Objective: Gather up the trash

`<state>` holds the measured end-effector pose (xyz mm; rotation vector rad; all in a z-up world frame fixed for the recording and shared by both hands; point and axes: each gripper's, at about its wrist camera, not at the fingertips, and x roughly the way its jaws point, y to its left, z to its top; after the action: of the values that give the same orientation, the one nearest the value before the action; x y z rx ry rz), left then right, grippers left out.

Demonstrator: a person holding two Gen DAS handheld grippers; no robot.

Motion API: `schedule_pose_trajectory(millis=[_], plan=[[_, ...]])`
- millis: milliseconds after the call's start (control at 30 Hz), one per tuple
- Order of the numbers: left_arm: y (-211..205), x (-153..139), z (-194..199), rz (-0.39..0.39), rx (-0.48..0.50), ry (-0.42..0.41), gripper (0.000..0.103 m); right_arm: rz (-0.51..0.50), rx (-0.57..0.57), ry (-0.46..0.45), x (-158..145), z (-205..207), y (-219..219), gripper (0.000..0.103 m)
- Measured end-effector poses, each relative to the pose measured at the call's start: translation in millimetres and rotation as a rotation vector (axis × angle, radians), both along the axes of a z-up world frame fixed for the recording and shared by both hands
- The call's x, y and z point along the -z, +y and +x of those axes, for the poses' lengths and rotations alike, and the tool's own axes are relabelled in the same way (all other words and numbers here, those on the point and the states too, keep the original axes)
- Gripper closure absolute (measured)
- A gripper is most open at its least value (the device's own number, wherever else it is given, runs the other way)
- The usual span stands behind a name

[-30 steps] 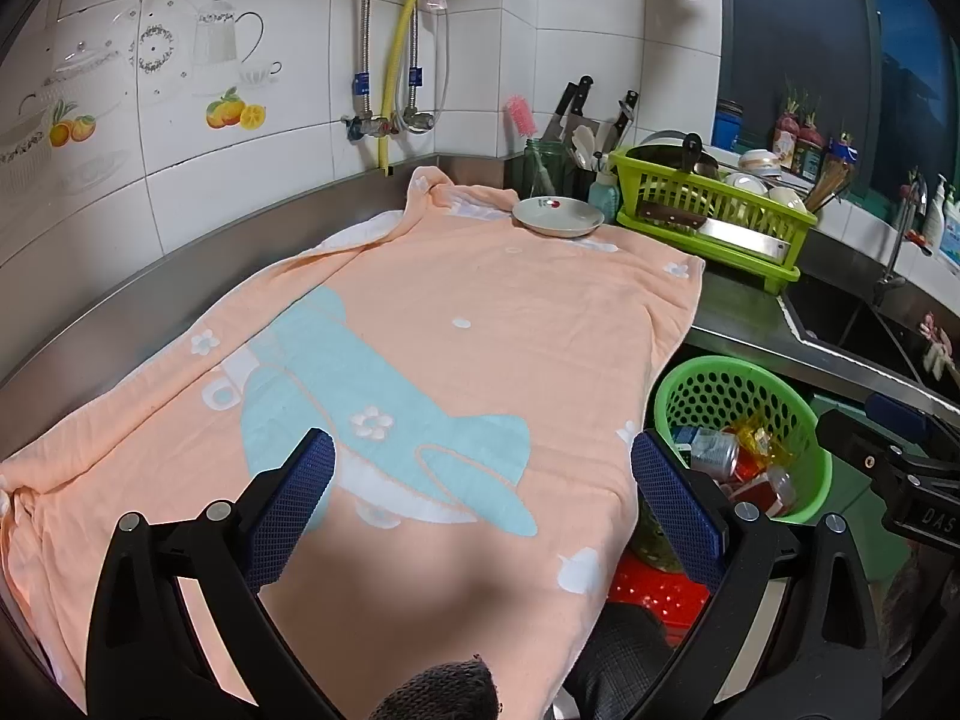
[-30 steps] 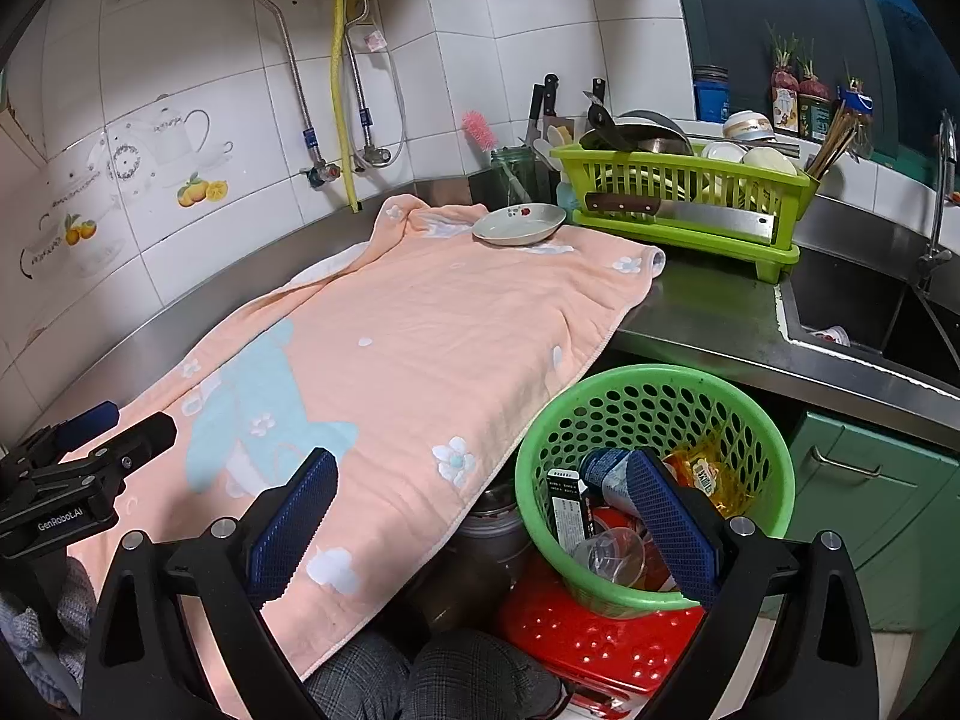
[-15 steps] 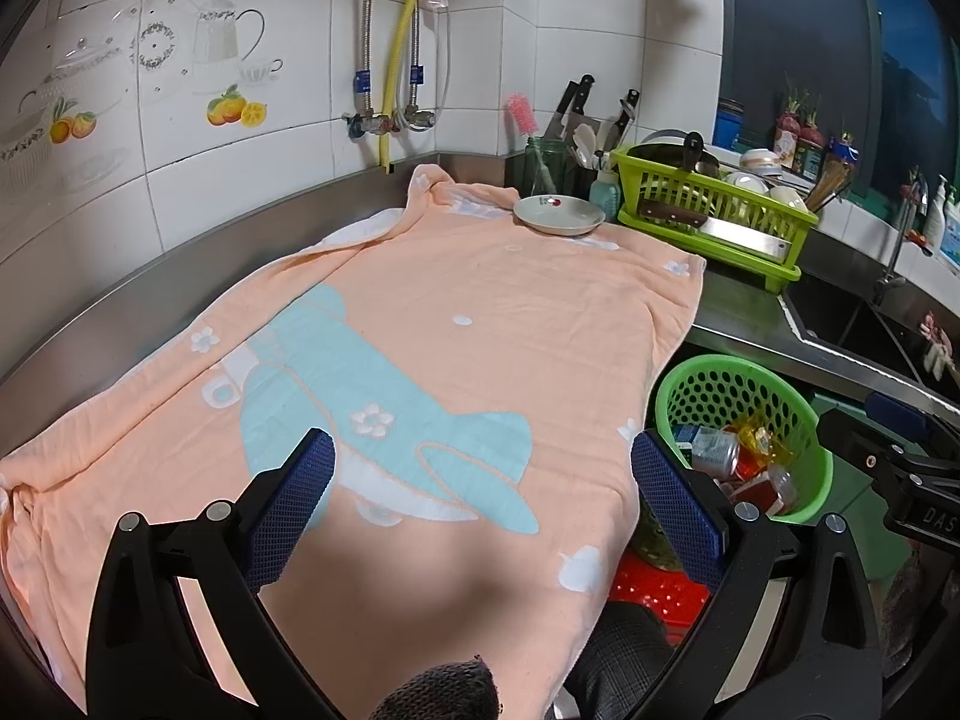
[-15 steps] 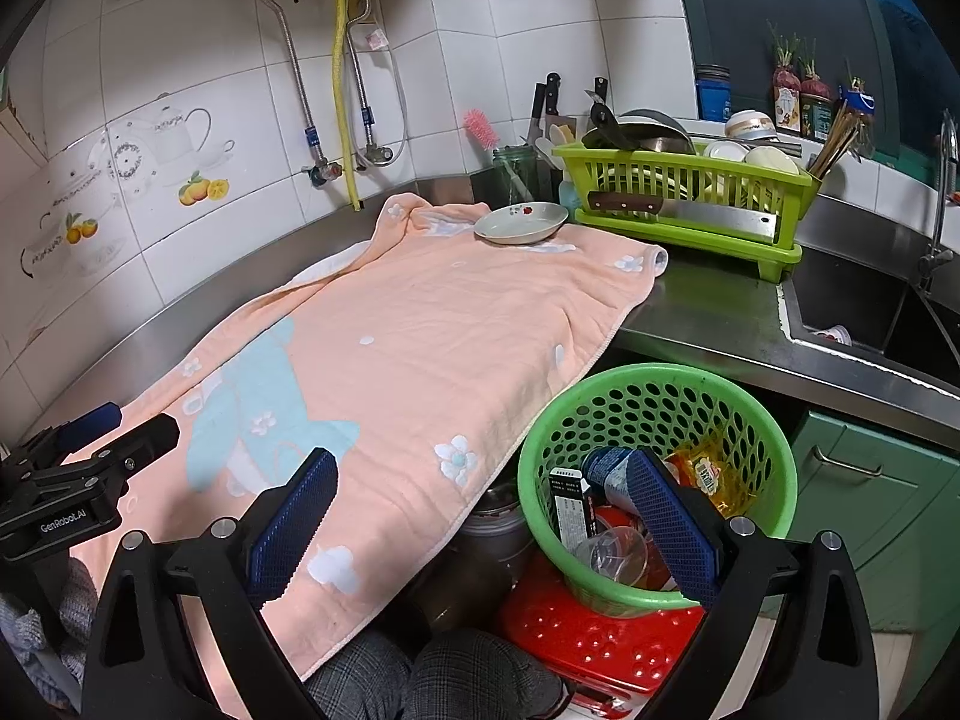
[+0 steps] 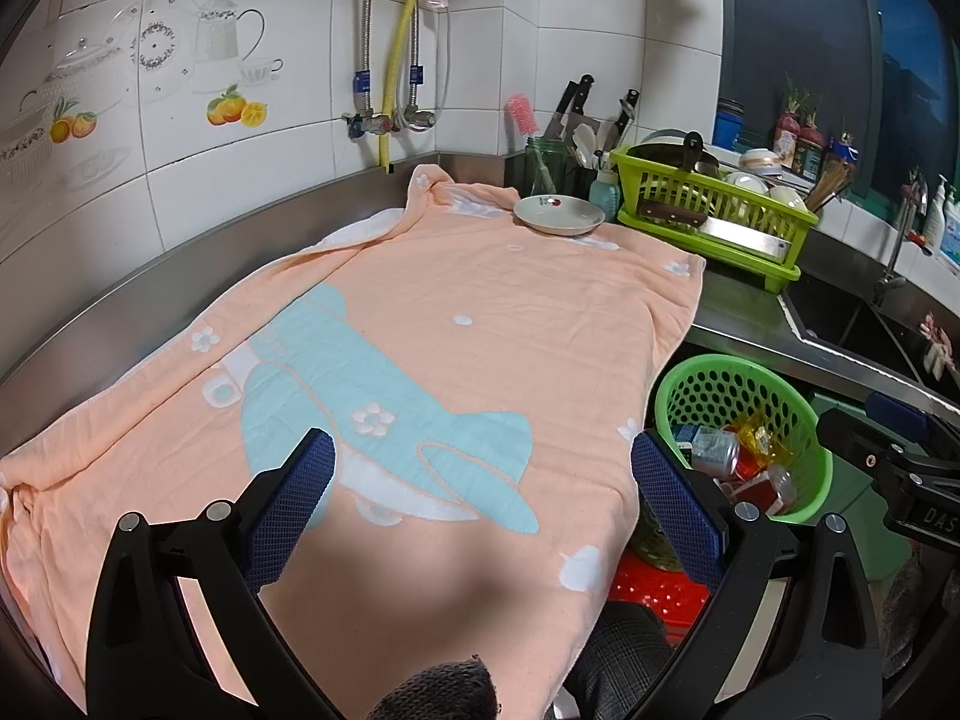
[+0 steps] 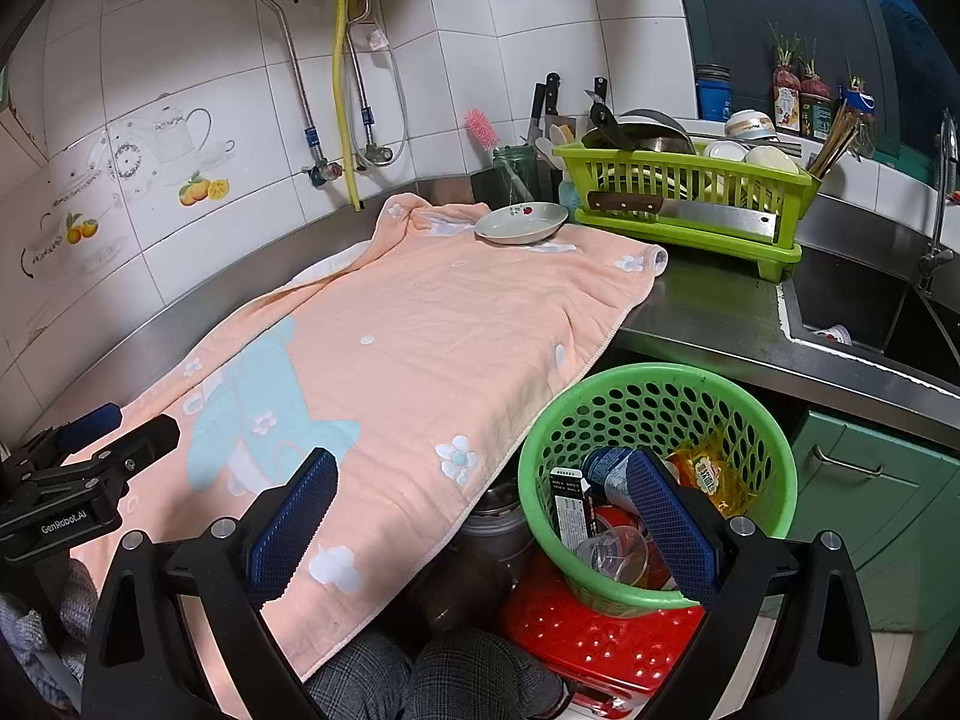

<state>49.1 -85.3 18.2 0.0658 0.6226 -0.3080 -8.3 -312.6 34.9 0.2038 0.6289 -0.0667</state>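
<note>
A green mesh basket (image 6: 660, 396) stands on a red stool (image 6: 600, 636) below the counter edge; it also shows in the left wrist view (image 5: 744, 384). It holds trash: a can (image 5: 711, 450), a yellow wrapper (image 6: 711, 474), a dark carton (image 6: 570, 504) and a clear cup (image 6: 618, 552). My left gripper (image 5: 480, 492) is open and empty above the peach towel (image 5: 456, 324). My right gripper (image 6: 480, 516) is open and empty, its right finger over the basket.
A small plate (image 6: 521, 222) sits at the towel's far end. A lime dish rack (image 6: 684, 192) with a cleaver, a knife holder (image 5: 564, 150) and the sink (image 6: 870, 312) lie to the right. Green cabinets (image 6: 870, 492) stand below the counter.
</note>
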Motion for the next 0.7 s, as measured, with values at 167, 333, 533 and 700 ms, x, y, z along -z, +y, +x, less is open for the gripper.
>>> schedule_pose_trajectory(millis=[167,333,533,700], plan=[[-0.7,-0.4,-0.2,0.001,0.002,0.000,0.005,0.001,0.000,0.000,0.1,0.3,0.1,0.009],[-0.7,-0.4,-0.1,0.000,0.000,0.000,0.005,-0.001,0.000,-0.001,0.2,0.3,0.3,0.009],[-0.9,-0.3,-0.6,-0.001,0.003,0.001,0.005,-0.001,0.001,-0.001,0.2,0.3,0.9,0.009],[-1.8,0.7,-0.6,-0.001,0.002,0.004,0.005,0.002,-0.001,-0.001,-0.1,0.6,2.1,0.009]])
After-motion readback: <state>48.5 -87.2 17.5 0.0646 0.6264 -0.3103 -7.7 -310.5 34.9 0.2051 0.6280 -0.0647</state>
